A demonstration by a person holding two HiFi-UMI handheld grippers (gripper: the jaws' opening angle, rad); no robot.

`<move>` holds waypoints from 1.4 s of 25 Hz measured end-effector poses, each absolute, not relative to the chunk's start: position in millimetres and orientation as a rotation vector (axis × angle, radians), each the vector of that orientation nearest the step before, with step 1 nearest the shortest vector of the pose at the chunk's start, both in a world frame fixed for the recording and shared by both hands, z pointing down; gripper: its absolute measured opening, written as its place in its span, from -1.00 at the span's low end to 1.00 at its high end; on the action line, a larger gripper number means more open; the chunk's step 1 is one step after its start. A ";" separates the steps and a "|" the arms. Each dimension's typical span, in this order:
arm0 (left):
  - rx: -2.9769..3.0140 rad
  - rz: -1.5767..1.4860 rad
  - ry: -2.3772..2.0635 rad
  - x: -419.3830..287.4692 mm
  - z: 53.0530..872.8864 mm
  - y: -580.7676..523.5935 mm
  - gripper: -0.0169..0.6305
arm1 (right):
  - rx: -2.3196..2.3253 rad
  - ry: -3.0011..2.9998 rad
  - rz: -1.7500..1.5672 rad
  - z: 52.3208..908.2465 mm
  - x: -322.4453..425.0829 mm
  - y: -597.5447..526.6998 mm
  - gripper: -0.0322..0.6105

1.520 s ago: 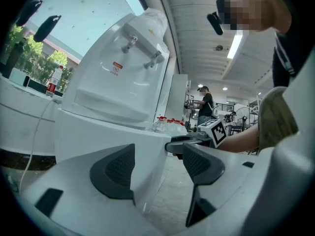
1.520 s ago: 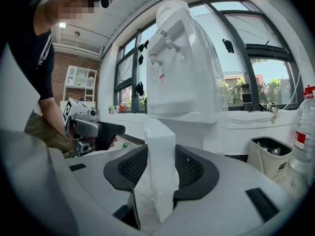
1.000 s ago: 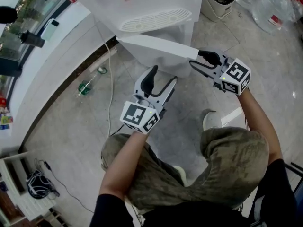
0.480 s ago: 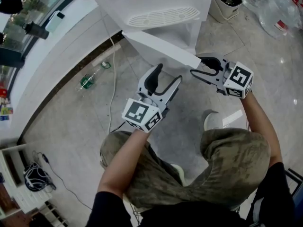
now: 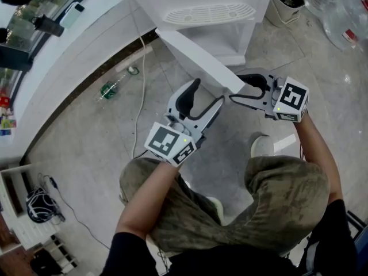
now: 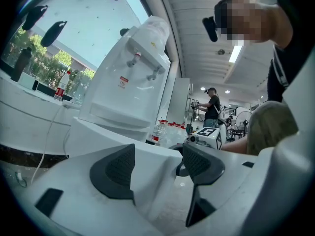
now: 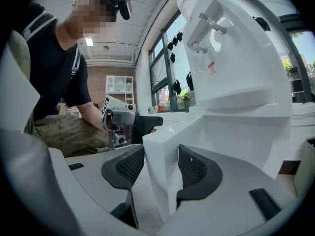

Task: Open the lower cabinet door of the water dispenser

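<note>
Door (image 5: 198, 61) wider; right fingers (image 7: 194, 170) newly slack around it

**LOWER DOOR SWINGING FURTHER OPEN**

The lower cabinet door (image 5: 195, 56) is swinging farther out from the water dispenser (image 5: 210, 13), its free edge drawing nearer the person. The right gripper (image 5: 234, 89) is travelling with that edge and turning. Its fingers (image 7: 194, 168) are spreading apart, the door edge standing between them.
</note>
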State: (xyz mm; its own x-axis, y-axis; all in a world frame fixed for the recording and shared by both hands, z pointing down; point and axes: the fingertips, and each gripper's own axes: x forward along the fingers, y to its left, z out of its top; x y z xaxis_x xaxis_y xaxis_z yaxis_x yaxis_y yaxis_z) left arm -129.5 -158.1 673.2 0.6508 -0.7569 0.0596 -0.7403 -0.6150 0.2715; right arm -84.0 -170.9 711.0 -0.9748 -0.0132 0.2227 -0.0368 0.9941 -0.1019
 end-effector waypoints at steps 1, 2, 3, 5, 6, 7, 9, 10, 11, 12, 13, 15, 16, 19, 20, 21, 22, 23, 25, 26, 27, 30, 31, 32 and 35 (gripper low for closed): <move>2.598 -0.092 -1.208 -131.5 670.8 -156.2 -0.08 | 0.010 -2.909 0.158 711.3 -87.3 -167.6 -0.26; 2.596 -0.098 -1.208 -133.8 667.5 -153.8 -0.08 | -0.016 -2.904 0.159 711.5 -90.6 -164.5 -0.26; 2.594 -0.105 -1.210 -136.5 663.5 -151.0 -0.08 | -0.041 -2.900 0.159 711.6 -93.9 -161.6 -0.26; 2.595 -0.105 -1.224 -142.3 656.3 -144.9 -0.08 | -0.089 -2.903 0.165 711.4 -100.4 -155.9 -0.25; 2.597 -0.097 -1.237 -145.6 654.1 -142.4 -0.08 | -0.110 -2.906 0.170 711.1 -103.3 -153.3 -0.25; 2.597 -0.088 -1.251 -149.5 653.1 -140.3 -0.08 | -0.129 -2.907 0.173 710.8 -106.3 -150.8 -0.24; 2.584 -0.072 -1.281 -159.8 653.9 -137.9 -0.08 | -0.169 -2.901 0.170 710.8 -113.0 -145.3 -0.23; 2.572 -0.066 -1.297 -165.7 655.3 -137.4 -0.08 | -0.194 -2.898 0.169 711.0 -116.9 -142.3 -0.22; 2.559 -0.060 -1.311 -171.5 657.0 -137.2 -0.08 | -0.222 -2.896 0.169 711.3 -121.1 -139.1 -0.22; 2.545 -0.058 -1.325 -176.9 658.4 -137.2 -0.08 | -0.253 -2.894 0.167 711.6 -125.5 -135.5 -0.22; 2.531 -0.060 -1.338 -181.9 658.9 -137.3 -0.08 | -0.285 -2.890 0.162 711.8 -130.4 -131.4 -0.22; 2.508 -0.073 -1.363 -191.2 657.5 -137.2 -0.08 | -0.347 -2.881 0.152 711.7 -141.2 -122.3 -0.22; 2.498 -0.078 -1.380 -196.1 656.4 -137.0 -0.08 | -0.371 -2.878 0.157 710.8 -147.1 -117.9 -0.23; 2.448 -0.099 -1.439 -213.4 655.3 -135.1 -0.08 | -0.419 -2.874 0.185 708.7 -161.6 -109.0 -0.26; 2.431 -0.105 -1.449 -218.2 656.0 -133.5 -0.08 | -0.433 -2.875 0.193 709.1 -164.8 -106.9 -0.27; 2.418 -0.106 -1.455 -222.0 657.0 -131.5 -0.08 | -0.449 -2.876 0.204 709.7 -167.9 -104.8 -0.27; 2.409 -0.102 -1.460 -225.0 658.0 -129.4 -0.08 | -0.468 -2.879 0.213 710.0 -171.3 -102.5 -0.27; 2.402 -0.095 -1.465 -227.6 658.8 -127.2 -0.08 | -0.490 -2.882 0.218 710.0 -175.4 -100.0 -0.28; 2.393 -0.078 -1.480 -232.3 659.6 -123.2 -0.08 | -0.534 -2.886 0.219 709.5 -183.8 -95.4 -0.28; 2.391 -0.068 -1.491 -234.6 660.0 -121.3 -0.08 | -0.555 -2.888 0.218 709.3 -187.5 -93.6 -0.28; 2.388 -0.061 -1.503 -236.9 660.7 -119.3 -0.08 | -0.572 -2.890 0.218 709.4 -190.7 -92.1 -0.28; 2.371 -0.048 -1.520 -242.9 666.1 -113.7 -0.08 | -0.607 -2.892 0.216 710.3 -199.7 -87.9 -0.27; 2.366 -0.043 -1.522 -244.6 668.3 -112.7 -0.08 | -0.613 -2.891 0.213 710.5 -202.9 -86.7 -0.26; 2.362 -0.038 -1.524 -246.3 670.0 -112.4 -0.08 | -0.618 -2.891 0.209 710.7 -206.2 -85.6 -0.26; 2.364 -0.031 -1.538 -252.4 669.8 -113.0 -0.08 | -0.632 -2.885 0.189 711.9 -217.1 -82.3 -0.23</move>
State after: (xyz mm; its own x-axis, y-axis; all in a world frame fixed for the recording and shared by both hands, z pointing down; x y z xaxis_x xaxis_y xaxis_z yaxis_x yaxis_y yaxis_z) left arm -252.4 -113.0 669.8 0.4201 -0.8943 0.1541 -0.8873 -0.3692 0.2764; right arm -217.1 -82.3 711.9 -0.8929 0.4247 0.1494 0.4015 0.9013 -0.1624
